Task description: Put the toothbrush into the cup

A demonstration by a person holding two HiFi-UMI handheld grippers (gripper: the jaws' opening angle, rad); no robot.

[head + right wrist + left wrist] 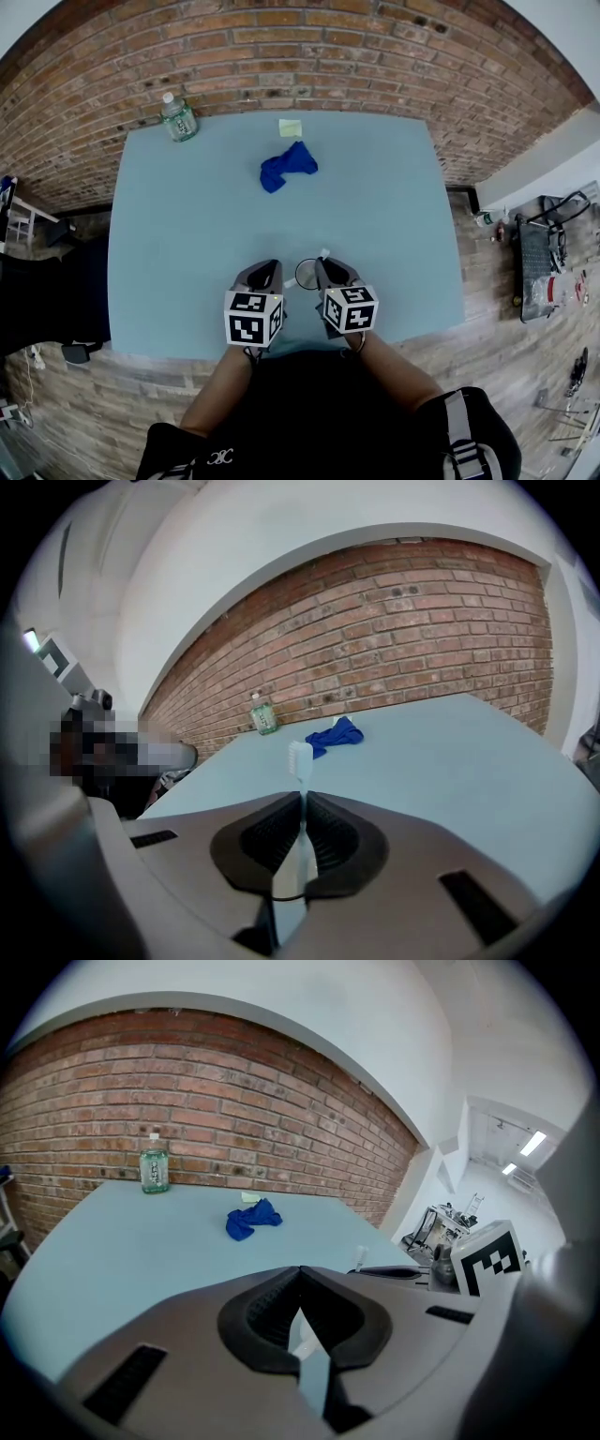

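My right gripper [323, 263] [303, 795] is shut on a white toothbrush [300, 758] by its handle. The bristle head [324, 253] sticks out beyond the jaw tips. A small dark-rimmed cup [307, 274] stands on the blue table [187, 234] near its front edge, between the two grippers and just left of the toothbrush. My left gripper [273, 266] [300, 1271] sits beside the cup on the left, its jaw tips touching. A pale sliver shows behind its pads; I cannot tell what it is. The cup is hidden in both gripper views.
A crumpled blue cloth [287, 167] lies at the table's far middle, with a yellow note [291, 127] behind it. A water bottle [177, 118] stands at the far left corner. A brick wall [300, 56] runs along the back.
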